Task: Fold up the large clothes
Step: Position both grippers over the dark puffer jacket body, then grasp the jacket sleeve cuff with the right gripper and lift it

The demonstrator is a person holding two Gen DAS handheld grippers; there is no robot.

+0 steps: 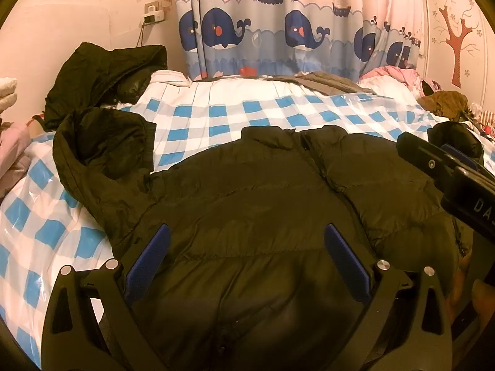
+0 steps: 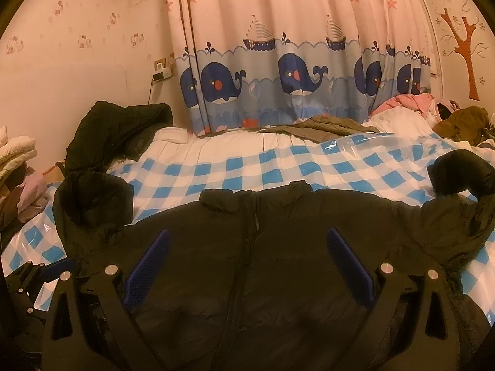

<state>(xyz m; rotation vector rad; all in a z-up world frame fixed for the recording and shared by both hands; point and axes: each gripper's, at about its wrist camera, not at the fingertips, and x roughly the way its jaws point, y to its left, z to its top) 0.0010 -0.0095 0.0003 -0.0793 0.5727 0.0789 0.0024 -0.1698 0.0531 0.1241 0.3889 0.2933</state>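
So far nothing is folded. Both tongs stand released, jaws wide and holding nothing: the left gripper [image 1: 247, 259] and the right gripper [image 2: 247, 262] each hover over the jacket's [image 2: 253, 266] lower body. The jacket lies flat, front up and zipped, on the checked sheet [image 2: 216, 170]. Its left sleeve [image 2: 89, 204] reaches toward 10 o'clock, the right sleeve [image 2: 461, 179] toward 2 o'clock. Sleeves and body all seem left to fold.

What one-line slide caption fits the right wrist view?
Open right gripper poised over a dark puffer jacket spread front-up on a blue-checked bed cover.
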